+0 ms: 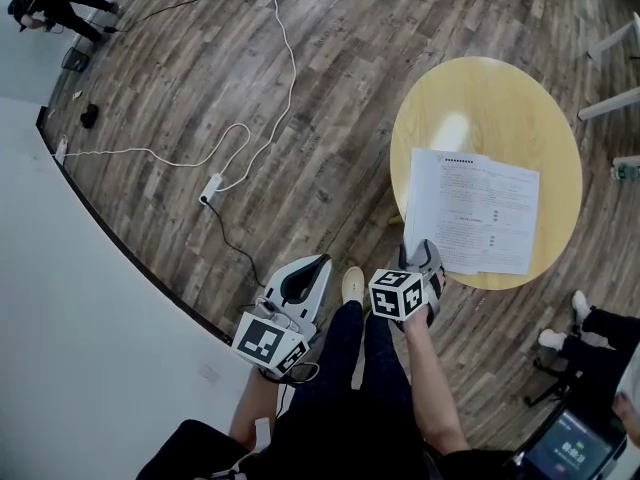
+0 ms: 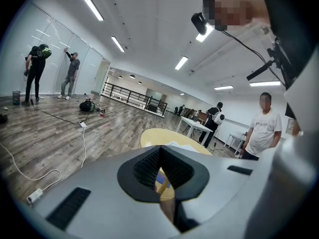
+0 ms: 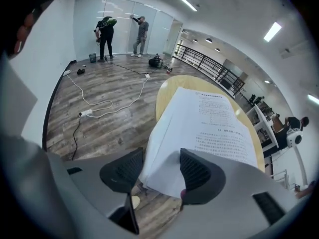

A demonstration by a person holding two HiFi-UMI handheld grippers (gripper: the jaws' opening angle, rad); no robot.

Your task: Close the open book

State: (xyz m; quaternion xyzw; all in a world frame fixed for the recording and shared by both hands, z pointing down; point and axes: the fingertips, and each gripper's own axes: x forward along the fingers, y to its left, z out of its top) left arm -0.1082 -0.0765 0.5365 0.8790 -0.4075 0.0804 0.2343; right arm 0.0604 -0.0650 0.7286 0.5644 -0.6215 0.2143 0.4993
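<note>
**Book open on the worktop, right jaws round its corner**

The book (image 1: 475, 213) lies open and flat on the round yellow worktop (image 1: 480, 98). The right gripper (image 3: 162, 171) has its jaws spread, with the book's near corner between them. The left gripper (image 2: 160, 156) is off to the side over the floor (image 1: 200, 88), its jaws pressed together on nothing.

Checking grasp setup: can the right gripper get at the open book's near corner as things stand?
Probably yes: the right gripper's jaws stand apart with the open book's near corner between them, and nothing else blocks it.
</note>
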